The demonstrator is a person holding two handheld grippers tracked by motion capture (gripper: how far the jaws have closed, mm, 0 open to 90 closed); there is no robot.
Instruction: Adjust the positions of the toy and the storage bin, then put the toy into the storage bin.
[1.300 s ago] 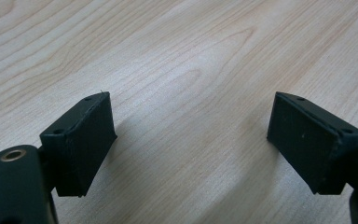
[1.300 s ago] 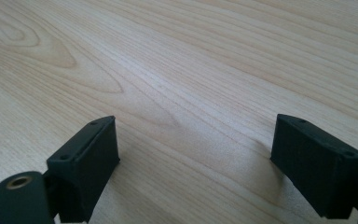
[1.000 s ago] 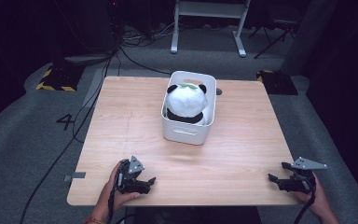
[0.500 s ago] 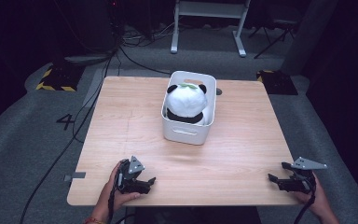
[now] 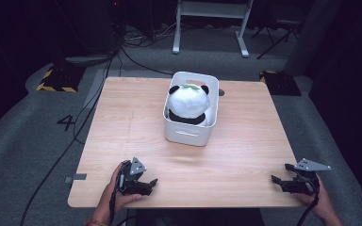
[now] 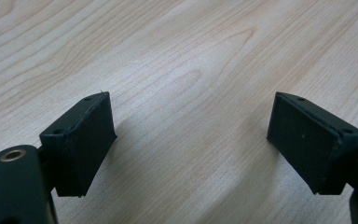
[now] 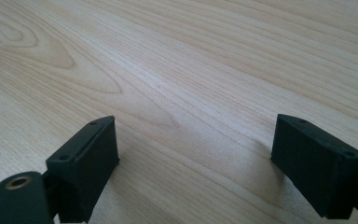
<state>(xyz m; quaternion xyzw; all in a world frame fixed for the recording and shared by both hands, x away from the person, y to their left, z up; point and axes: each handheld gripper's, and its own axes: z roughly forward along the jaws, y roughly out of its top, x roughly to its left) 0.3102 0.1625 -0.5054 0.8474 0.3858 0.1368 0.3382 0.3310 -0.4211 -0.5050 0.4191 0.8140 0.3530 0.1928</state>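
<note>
While both grippers rest low at the near edge of the worktop (image 5: 245, 155), neither holds anything. The left gripper (image 5: 146, 184) sits near the near-left corner, gripped by the person's left hand (image 5: 118, 194), its jaws pointing toward the right along the near edge. In the left gripper view its two black jaws stand wide apart, with bare pale wood grain between them and their shadows falling on the wood just beneath. The right gripper (image 5: 281, 178) sits at the near-right corner, held by the right hand (image 5: 321, 202), its jaws pointing left toward the middle of the near edge and its grey three-cornered plate (image 5: 312, 165) lying flat on top. In the right gripper view its jaws are likewise spread wide, with only wood between them.

Well apart from both grippers, a white bin (image 5: 188, 134) stands on the far half of the worktop, roughly midway between the left and right edges and a little toward the far edge. Its long sides run from near to far, and a slot handle shows in its near wall. A plush panda (image 5: 188, 101) sits inside the bin, filling most of it: white body, black ears toward the far end, a dark band across the near part, and a small green patch on top of the head. The panda rises slightly above the bin's rim.

A dark cable trails from each gripper over the near edge.
</note>
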